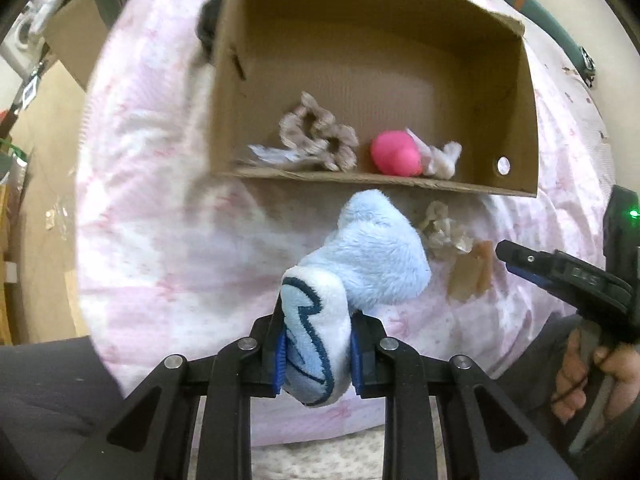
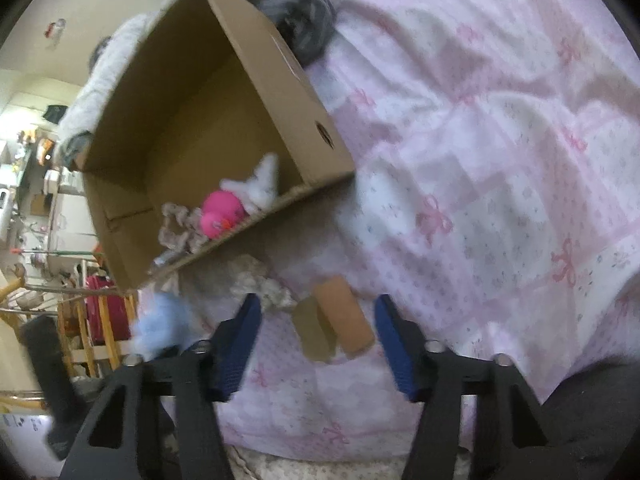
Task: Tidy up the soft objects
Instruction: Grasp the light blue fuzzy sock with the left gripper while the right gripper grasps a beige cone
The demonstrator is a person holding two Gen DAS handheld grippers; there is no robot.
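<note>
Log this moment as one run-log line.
left gripper: shut on blue plush toy | right gripper: open over brown pieces | cardboard box: holds pink toy

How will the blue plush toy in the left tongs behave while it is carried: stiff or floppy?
Probably floppy: the blue plush toy bulges past the left tongs, squeezed narrow between them. Likely light, with fuzzy, unslippery fabric.

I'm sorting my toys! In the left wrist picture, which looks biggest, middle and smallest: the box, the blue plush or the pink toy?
1. cardboard box
2. blue plush toy, though it is nearest the camera, so it looks bigger than it is
3. pink toy
</note>
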